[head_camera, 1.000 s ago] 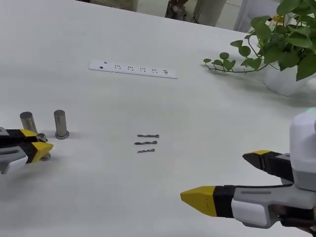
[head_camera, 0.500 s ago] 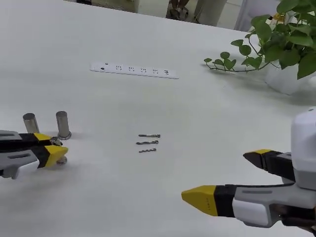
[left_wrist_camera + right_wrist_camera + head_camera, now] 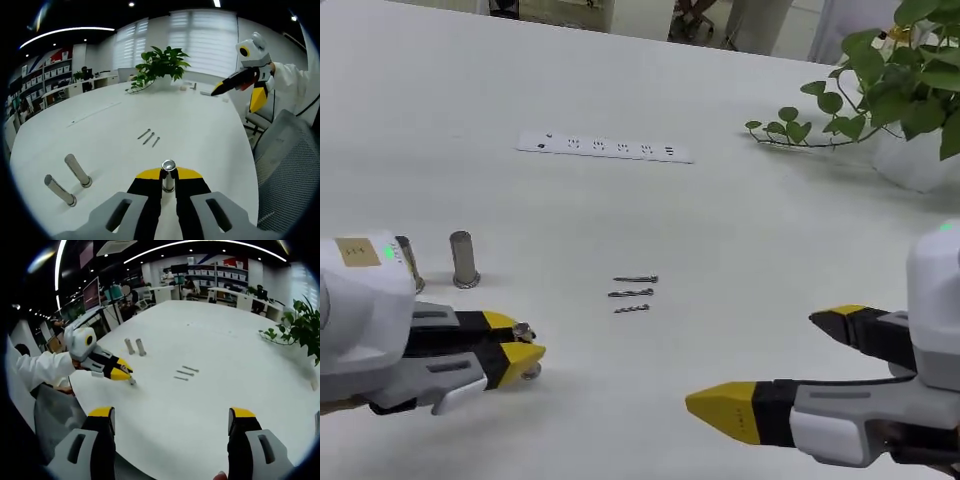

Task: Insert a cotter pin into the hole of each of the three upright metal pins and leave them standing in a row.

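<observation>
White counter (image 3: 740, 230) with two hand-held grippers, located relative to the three cotter pins (image 3: 632, 293).
The potted plant (image 3: 890, 90) stands beyond and right of the cotter pins. The right hand-held gripper (image 3: 756, 360), jaws wide apart, hovers nearer and to their right. The left hand-held gripper (image 3: 520, 345), to their left, is clamped on one upright metal pin (image 3: 168, 172). The power strip (image 3: 605, 148) lies beyond them; two free metal pins (image 3: 464, 260) stand farther left.

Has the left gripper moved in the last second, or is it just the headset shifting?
Yes. The left gripper, shut on a metal pin, has moved right, away from the two standing pins, toward the cotter pins.
</observation>
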The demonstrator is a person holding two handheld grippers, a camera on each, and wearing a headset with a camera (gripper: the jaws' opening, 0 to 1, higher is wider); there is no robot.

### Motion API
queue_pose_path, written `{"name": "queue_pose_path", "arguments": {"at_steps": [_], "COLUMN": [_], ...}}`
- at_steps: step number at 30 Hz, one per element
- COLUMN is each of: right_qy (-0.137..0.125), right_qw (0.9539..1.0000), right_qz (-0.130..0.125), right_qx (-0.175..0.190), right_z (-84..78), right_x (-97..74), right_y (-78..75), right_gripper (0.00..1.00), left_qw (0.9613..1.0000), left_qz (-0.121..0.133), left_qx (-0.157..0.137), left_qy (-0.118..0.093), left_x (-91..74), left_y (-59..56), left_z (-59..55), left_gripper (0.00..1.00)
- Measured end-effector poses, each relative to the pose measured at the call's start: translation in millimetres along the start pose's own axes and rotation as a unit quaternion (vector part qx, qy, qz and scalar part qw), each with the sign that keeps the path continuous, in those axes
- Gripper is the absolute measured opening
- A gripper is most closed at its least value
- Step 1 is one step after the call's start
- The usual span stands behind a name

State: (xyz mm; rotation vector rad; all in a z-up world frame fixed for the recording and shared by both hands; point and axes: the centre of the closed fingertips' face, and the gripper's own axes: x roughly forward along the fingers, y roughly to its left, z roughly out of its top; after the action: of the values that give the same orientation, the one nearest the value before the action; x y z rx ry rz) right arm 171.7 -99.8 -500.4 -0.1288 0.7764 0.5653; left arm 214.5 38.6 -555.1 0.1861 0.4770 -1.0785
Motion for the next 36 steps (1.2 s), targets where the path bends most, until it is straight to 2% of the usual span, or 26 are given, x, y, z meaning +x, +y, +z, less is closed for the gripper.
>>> {"name": "queue_pose_path", "arguments": {"at_steps": [7,10,14,16,20,23,27,28,29,32,36], "right_qy": [-0.003,-0.005,-0.005,-0.014,-0.024,-0.024,-0.024,-0.024,-0.021,-0.016,-0.017], "right_qw": [1.0000,0.9999,0.9999,0.9998,0.9995,0.9995,0.9995,0.9995,0.9994,0.9995,0.9993], "right_qz": [-0.001,-0.001,-0.002,-0.004,-0.005,-0.007,-0.009,-0.012,-0.017,-0.019,-0.020], "right_qx": [0.007,0.010,0.013,0.012,0.018,0.016,0.016,0.018,0.021,0.021,0.026], "right_z": [-1.9,-2.7,-5.2,-2.9,0.8,2.1,2.5,2.1,0.4,-2.2,-2.7], "right_x": [1.1,0.8,0.0,-1.5,-2.8,-3.1,-3.2,-3.1,-3.1,-2.7,-3.7], "right_y": [-0.5,-0.5,-1.5,-1.7,-2.9,-4.7,-6.1,-7.1,-8.6,-9.9,-10.5], "right_gripper": [0.93,0.92,0.93,0.94,0.94,0.94,0.94,0.94,0.94,0.94,0.94], "left_qw": [0.9998,0.9998,0.9997,0.9997,0.9992,0.9992,0.9981,0.9981,0.9987,0.9986,0.9989], "left_qz": [-0.011,-0.015,-0.017,-0.016,-0.022,-0.024,-0.020,-0.019,-0.020,-0.019,-0.020], "left_qx": [0.011,0.004,0.012,0.016,0.028,0.025,0.047,0.045,0.034,0.039,0.031], "left_qy": [0.012,0.009,0.010,0.010,0.017,0.020,0.035,0.038,0.032,0.029,0.028], "left_x": [6.8,7.6,8.3,8.5,7.7,7.0,6.7,6.8,5.6,5.6,5.8], "left_y": [-4.6,-5.4,-5.8,-5.1,-5.8,-7.2,-7.8,-7.9,-8.2,-9.0,-8.8], "left_z": [-5.4,-5.4,-4.9,-5.2,-9.4,-12.5,-21.0,-22.9,-21.3,-21.1,-20.6], "left_gripper": [0.05,0.05,0.05,0.05,0.05,0.05,0.06,0.06,0.06,0.06,0.06]}}
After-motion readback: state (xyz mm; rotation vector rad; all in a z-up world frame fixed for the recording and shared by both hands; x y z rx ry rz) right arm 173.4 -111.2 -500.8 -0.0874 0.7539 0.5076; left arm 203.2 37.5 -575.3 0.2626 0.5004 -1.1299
